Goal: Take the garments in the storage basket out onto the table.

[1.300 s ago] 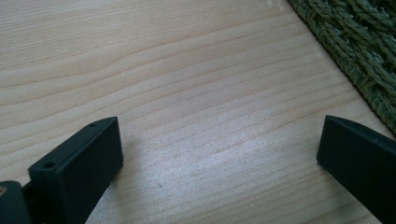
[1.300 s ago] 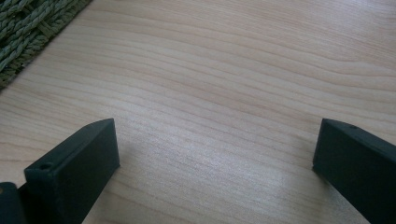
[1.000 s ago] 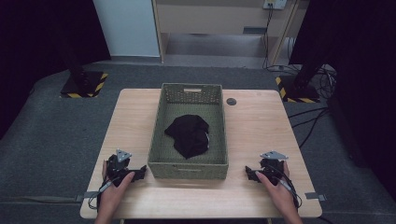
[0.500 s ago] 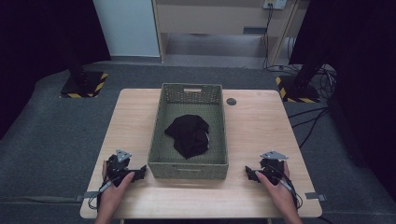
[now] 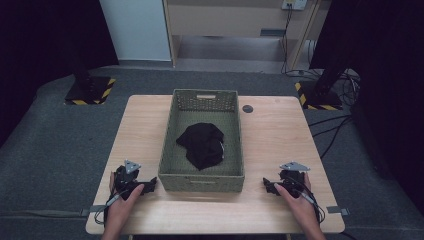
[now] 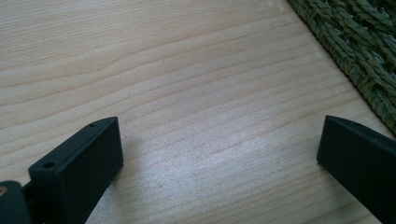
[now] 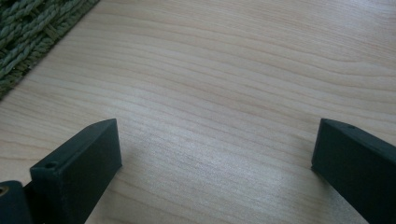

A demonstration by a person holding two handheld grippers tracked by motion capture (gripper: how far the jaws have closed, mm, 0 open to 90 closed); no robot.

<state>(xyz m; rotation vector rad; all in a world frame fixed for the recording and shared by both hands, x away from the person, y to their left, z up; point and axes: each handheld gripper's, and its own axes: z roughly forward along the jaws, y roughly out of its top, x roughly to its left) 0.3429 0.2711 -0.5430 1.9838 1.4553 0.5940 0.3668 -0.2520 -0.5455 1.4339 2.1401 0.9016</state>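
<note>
While both pairs of jaws stand wide apart over bare table (image 5: 280,135), gripping nothing, the left gripper (image 5: 134,181) and right gripper (image 5: 286,181) rest either side of the basket (image 5: 201,182). Forward and inward of both, about equally near, the black cloth (image 5: 201,144) lies bunched inside.

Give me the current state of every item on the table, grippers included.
Woven basket: upright, open-topped, mid-table.
Black cloth: crumpled, lying inside the basket.
Small dark disc: flat on the table, right of the basket.
Left gripper: open, empty, over bare wood.
Right gripper: open, empty, over bare wood.
</note>
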